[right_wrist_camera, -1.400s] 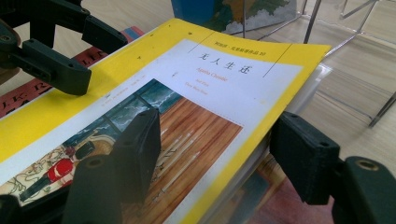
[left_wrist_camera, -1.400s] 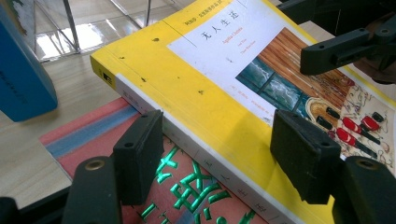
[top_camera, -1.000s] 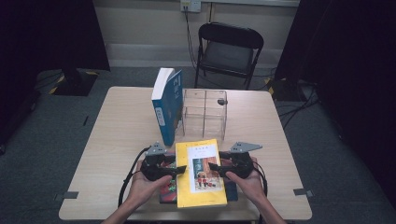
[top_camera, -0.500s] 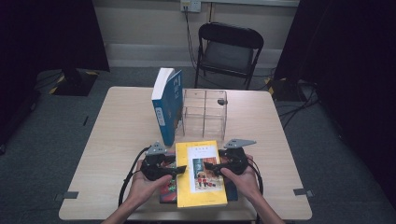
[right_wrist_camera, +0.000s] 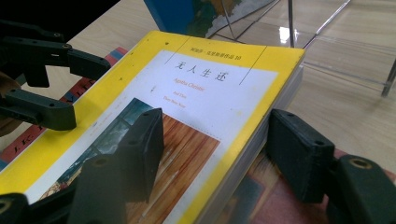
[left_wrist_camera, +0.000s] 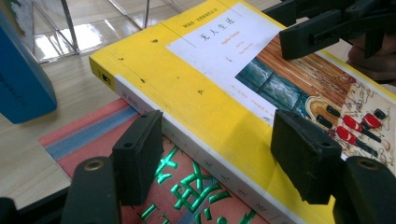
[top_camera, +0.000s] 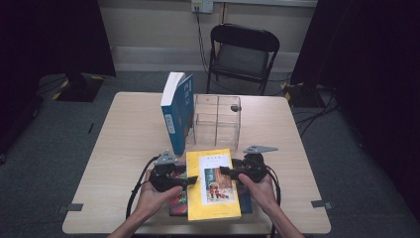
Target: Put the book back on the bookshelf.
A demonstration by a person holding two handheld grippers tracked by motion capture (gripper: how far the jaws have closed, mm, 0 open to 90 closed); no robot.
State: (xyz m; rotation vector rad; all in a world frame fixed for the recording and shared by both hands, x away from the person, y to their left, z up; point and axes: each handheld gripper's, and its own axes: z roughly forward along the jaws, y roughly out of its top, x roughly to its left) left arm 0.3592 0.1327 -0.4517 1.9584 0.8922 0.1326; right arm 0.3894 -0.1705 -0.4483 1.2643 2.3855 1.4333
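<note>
A clear acrylic box (top_camera: 217,121) with dividers is being seen standing behind the yellow book (top_camera: 212,184), its compartments holding nothing, with a small dark knob at its right top edge. A blue book (top_camera: 176,111) is being propped upright against the box's left wall, behind and left of the yellow book. The yellow book is being kept flat at the near edge of the table (top_camera: 124,134), stacked on a red book (left_wrist_camera: 93,135) whose cover is showing beside its spine.

The left gripper (top_camera: 190,179) is being held at the yellow book's spine edge, jaws about half spread, one above the cover and one below the spine on the red cover; whether the pads are pressing cannot be told. The right gripper (top_camera: 225,171) is being held at the opposite, page edge; its jaws have just been closing, with the yellow book's edge between them, one pad lying on the cover and the other beside the pages.
</note>
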